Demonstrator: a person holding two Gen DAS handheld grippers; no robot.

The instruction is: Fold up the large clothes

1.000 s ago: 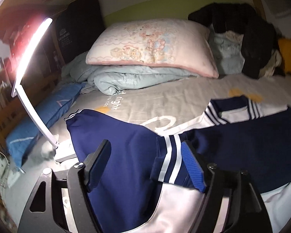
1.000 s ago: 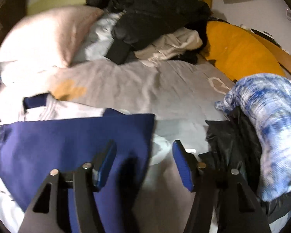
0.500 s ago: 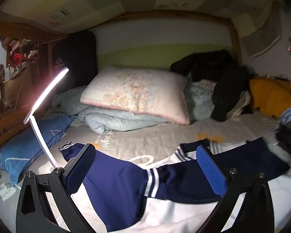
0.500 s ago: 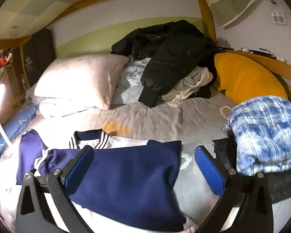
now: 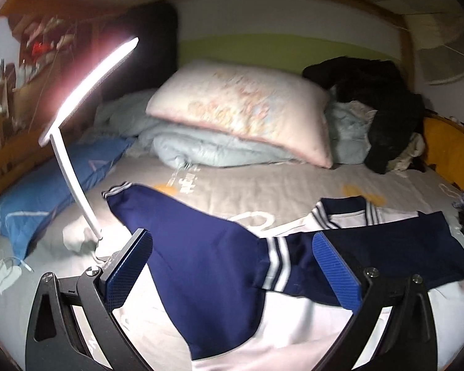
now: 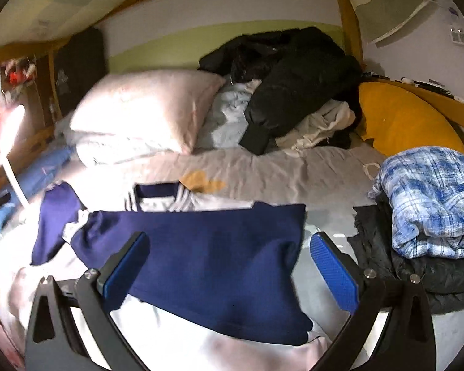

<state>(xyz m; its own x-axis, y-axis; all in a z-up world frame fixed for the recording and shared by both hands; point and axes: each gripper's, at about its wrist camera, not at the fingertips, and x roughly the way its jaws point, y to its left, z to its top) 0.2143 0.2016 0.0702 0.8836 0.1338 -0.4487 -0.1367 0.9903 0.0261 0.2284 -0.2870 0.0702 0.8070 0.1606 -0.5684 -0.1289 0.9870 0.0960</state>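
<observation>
A: Jacket (image 5: 219,278) orientation?
B: Navy-and-white, flat on the grey bedsheet (image 5: 263,185). Collar (image 5: 346,213) toward 12 o'clock, hem off frame at 6, so the long axis runs 12 to 6. Left sleeve (image 5: 185,232) angles out to 10 o'clock, cuff (image 5: 117,189) farthest. Right sleeve (image 6: 201,253) is folded across the chest, lying 3 to 9.
A: Claws?
B: Left gripper (image 5: 232,266) spread wide, holding nothing, above the left sleeve. Right gripper (image 6: 229,266) spread wide too, empty, above the folded sleeve.
A: Room?
B: Bunk bed, wooden frame, green-and-white wall at 12.
A: Clutter?
B: Pink pillow (image 5: 241,108) on a pale duvet (image 5: 207,151) at 12. Black coat (image 6: 294,80) pile at 1. Yellow cushion (image 6: 405,120) at 2. Plaid shirt (image 6: 433,198) on dark clothes at 3, just beside the jacket. Lit lamp (image 5: 86,92) at 10, its stem near the left cuff. Blue pillow (image 5: 43,191) at 9.
</observation>
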